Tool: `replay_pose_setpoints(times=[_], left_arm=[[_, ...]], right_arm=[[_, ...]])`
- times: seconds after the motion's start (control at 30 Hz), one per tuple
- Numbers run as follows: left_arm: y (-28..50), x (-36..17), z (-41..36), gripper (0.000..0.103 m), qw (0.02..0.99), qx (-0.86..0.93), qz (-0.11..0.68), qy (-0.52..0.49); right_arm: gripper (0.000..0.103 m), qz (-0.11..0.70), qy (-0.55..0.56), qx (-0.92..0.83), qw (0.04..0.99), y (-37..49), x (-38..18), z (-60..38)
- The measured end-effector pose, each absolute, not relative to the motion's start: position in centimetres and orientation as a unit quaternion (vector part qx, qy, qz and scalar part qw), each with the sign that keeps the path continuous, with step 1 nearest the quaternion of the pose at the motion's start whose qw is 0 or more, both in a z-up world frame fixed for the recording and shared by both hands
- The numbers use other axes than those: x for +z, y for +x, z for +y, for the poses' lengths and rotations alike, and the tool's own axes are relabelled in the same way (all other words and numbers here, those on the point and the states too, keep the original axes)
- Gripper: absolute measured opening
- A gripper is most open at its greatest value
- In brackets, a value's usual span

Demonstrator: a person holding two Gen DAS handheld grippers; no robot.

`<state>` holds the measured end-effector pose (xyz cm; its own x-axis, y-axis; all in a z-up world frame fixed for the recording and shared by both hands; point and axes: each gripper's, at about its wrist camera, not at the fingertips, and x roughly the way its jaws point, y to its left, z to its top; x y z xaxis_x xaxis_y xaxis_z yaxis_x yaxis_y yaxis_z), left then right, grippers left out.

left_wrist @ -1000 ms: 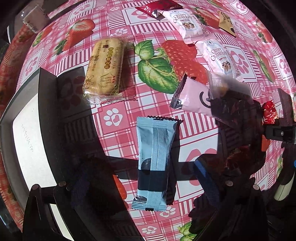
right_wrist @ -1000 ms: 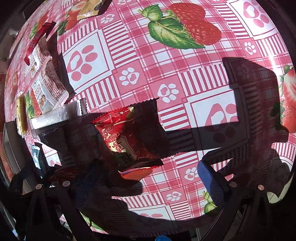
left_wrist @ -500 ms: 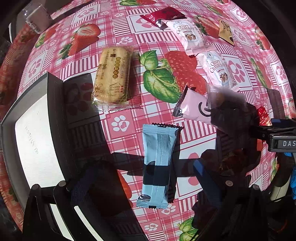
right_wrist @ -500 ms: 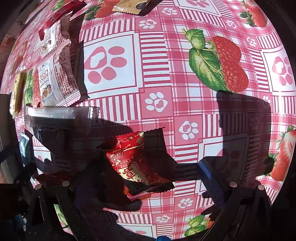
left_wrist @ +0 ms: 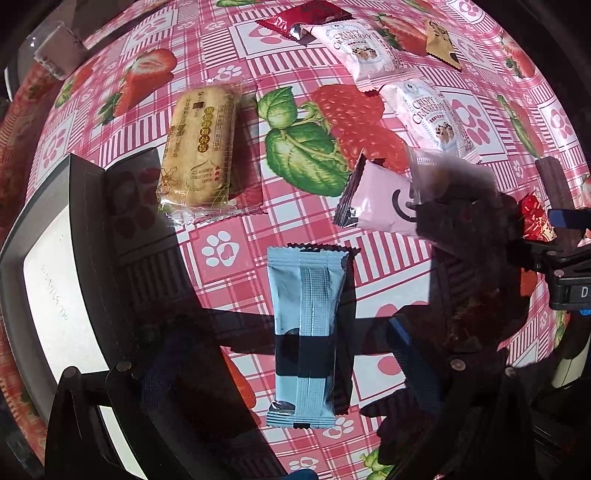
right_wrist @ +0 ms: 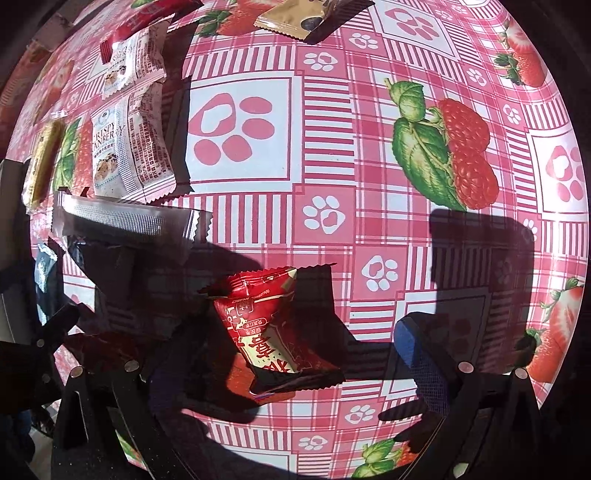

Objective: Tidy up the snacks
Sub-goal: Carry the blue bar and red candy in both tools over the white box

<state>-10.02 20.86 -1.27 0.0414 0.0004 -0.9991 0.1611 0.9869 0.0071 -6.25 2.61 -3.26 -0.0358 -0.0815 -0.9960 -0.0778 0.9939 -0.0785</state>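
- Left gripper (left_wrist: 288,365) is seen with its fingers spread wide and nothing held; the light blue snack packet (left_wrist: 308,332) lies flat on the strawberry-print tablecloth (left_wrist: 229,92) between them, lengthwise along the view.
- At far left of the left wrist view a dark tray (left_wrist: 88,236) with a pale floor is noted; no snack is seen on the part in view.
- Just beyond the tray a clear-wrapped yellow biscuit pack (left_wrist: 199,147) is recorded; further right, a pink packet (left_wrist: 380,206), partly overlain by a blurred clear wrapper.
- Two white cranberry packets (left_wrist: 428,114) and a dark red packet (left_wrist: 303,18) lie toward the far edge, well apart from the tray.
- Right gripper (right_wrist: 280,369) is likewise wide open and holding nothing; a red snack packet (right_wrist: 266,328) sits propped and tilted between its fingers, partly in shadow.
- To the left in the right wrist view a silver-edged packet (right_wrist: 125,221) is seen; a gold packet (right_wrist: 291,18) lies at the top.
- Step judged: pre-grasp on both sides, each tool lined up over one packet; sorting appears barely begun.
- Next move judged: descent and closure across the narrow width of each packet, then carriage toward the tray. The foil is likely slippery and the red packet's tilt may let it slide.
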Motion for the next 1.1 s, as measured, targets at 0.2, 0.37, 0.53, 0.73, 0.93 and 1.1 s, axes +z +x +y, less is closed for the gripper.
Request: replay_pose_setpoints(times=[0.2, 0.37, 0.53, 0.73, 0.93, 1.1], left_arm=[[-10.4, -1.1, 20.8, 0.095, 0.702, -0.059, 0.707, 0.061], [-10.4, 0.2, 19.1, 0.029, 0.708, -0.088, 0.696, 0.085], [-10.7, 1.7, 19.5, 0.025, 0.706, -0.101, 0.7, 0.047], [-11.6, 5.1, 20.3, 0.025, 0.722, -0.112, 0.683, 0.022], [-12.3, 7.7, 24.1, 0.025, 0.74, -0.096, 0.666, -0.004], [-13.4, 8.6, 27.4, 0.025, 0.751, -0.056, 0.658, -0.016]], right_arm=[[0.073, 0.718, -0.056, 0.017, 0.693, -7.3, -2.0, 4.3], [0.026, 0.722, -0.043, 0.022, 0.691, -7.5, -1.2, 4.6], [0.026, 0.719, -0.009, 0.03, 0.694, -8.5, 0.3, 4.2], [0.026, 0.711, 0.005, 0.047, 0.702, -9.7, 3.5, 4.5], [0.026, 0.702, 0.01, 0.075, 0.708, -10.1, 6.3, 7.0], [0.026, 0.694, -0.012, 0.113, 0.71, -9.1, 6.3, 10.2]])
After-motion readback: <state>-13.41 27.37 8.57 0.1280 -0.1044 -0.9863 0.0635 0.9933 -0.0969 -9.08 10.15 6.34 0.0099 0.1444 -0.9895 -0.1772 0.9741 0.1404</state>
